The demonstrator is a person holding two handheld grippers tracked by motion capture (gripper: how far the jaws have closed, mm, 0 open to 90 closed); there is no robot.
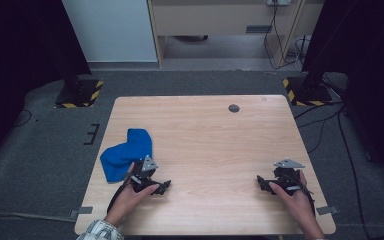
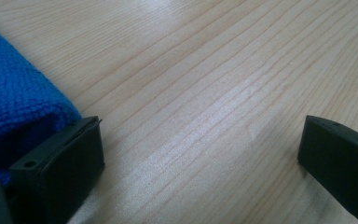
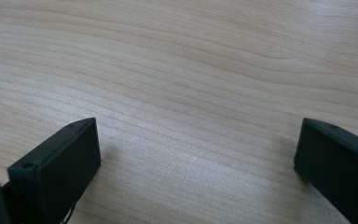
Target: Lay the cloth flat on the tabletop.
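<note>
A crumpled blue cloth (image 1: 126,154) lies on the near left of my wooden desk (image 1: 215,145). My left hand-held gripper (image 1: 155,186) rests just beside it, jaws spread, empty. My right hand-held gripper (image 1: 270,185) sits well apart, also spread, empty.

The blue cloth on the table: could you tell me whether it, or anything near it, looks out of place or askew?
The blue cloth lies crumpled and folded over itself near the table's left edge, not spread flat. One jaw of the open left gripper sits right against its fold. Nothing is spilled or damaged; the right gripper is open over bare wood.
</note>
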